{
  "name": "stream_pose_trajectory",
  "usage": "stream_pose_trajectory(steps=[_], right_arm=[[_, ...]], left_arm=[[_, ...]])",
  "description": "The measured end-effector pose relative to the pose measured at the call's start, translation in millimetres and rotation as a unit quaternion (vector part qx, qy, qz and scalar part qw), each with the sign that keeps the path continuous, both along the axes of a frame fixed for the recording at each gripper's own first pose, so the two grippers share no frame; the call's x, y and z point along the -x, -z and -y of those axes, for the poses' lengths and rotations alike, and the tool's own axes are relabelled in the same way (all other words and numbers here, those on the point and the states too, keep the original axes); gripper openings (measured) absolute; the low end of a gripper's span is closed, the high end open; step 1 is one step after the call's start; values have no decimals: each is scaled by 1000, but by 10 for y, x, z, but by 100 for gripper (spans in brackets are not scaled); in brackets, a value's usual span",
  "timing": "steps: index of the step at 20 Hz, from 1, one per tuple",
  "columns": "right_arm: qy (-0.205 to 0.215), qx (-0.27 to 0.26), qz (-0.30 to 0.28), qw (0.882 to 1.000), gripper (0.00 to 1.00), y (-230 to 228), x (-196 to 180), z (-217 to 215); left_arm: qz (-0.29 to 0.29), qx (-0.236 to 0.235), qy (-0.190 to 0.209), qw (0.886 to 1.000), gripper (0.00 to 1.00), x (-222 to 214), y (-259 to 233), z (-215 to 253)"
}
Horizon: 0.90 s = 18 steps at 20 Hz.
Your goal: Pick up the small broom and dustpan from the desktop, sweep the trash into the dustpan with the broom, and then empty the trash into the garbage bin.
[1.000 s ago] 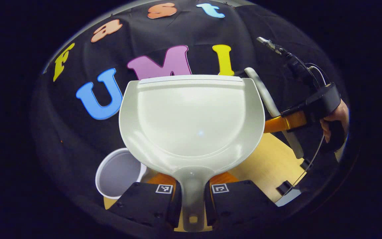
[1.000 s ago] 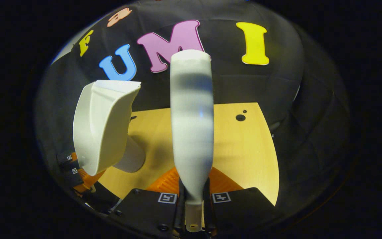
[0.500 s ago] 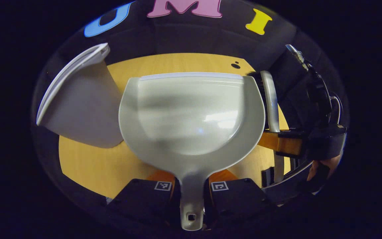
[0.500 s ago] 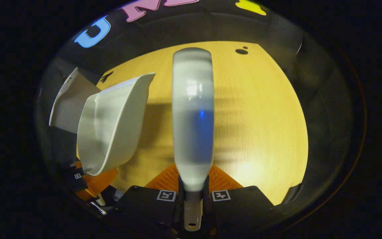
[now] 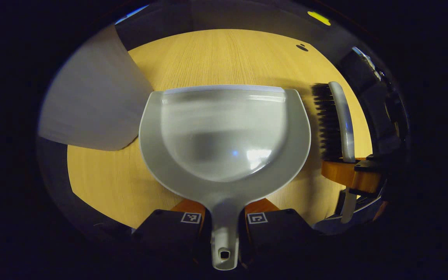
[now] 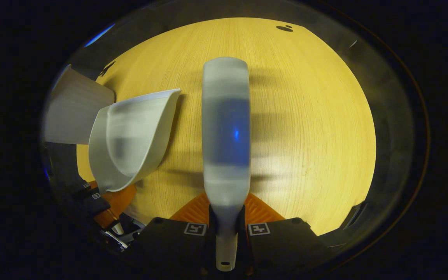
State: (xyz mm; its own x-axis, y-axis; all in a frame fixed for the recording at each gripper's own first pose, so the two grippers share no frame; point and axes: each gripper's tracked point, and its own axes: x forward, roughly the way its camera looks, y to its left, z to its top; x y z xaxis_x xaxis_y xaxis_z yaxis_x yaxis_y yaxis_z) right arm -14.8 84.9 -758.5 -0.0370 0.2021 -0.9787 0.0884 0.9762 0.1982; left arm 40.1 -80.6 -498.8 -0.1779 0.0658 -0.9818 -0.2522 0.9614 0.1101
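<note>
Two tools are held at once. The dustpan (image 5: 224, 136) is carried over the desktop (image 5: 228, 54), its narrow handle clamped between both fingers of the left gripper (image 5: 224, 227); the pan is seen empty, lip pointing away. The broom (image 6: 226, 132) is held the same way, its handle stub pinched between both fingers of the right gripper (image 6: 226, 233), back of the head facing the camera. In the left gripper view the bristles (image 5: 327, 122) are seen facing the dustpan, just beside its right edge, apart.

Both are judged light, stiff moulded plastic with smooth, slippery handles. A grip at the handle neck is judged right; any twist there would swing the wide pan. The bristles are the only soft part.

The garbage bin (image 5: 91, 105) is seen just left of the dustpan; whether they touch cannot be told. No trash is made out on the desktop or in the pan, so emptying is judged done. A small dark hole (image 6: 285, 28) is noted at the far desktop edge.
</note>
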Motion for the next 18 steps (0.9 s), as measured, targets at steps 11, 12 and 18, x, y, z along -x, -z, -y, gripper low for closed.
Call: stream_pose_trajectory(steps=[11,12,18], right_arm=[[8,-16,-60,998,31,107,143,-264],[9,-15,-59,998,27,105,133,-275],[8,-16,-61,998,31,112,144,-258]], left_arm=[[-46,5,0,999,28,-102,-44,-12],[-49,8,0,999,28,-93,-21,-2],[-71,31,-9,997,30,-19,-65,84]])
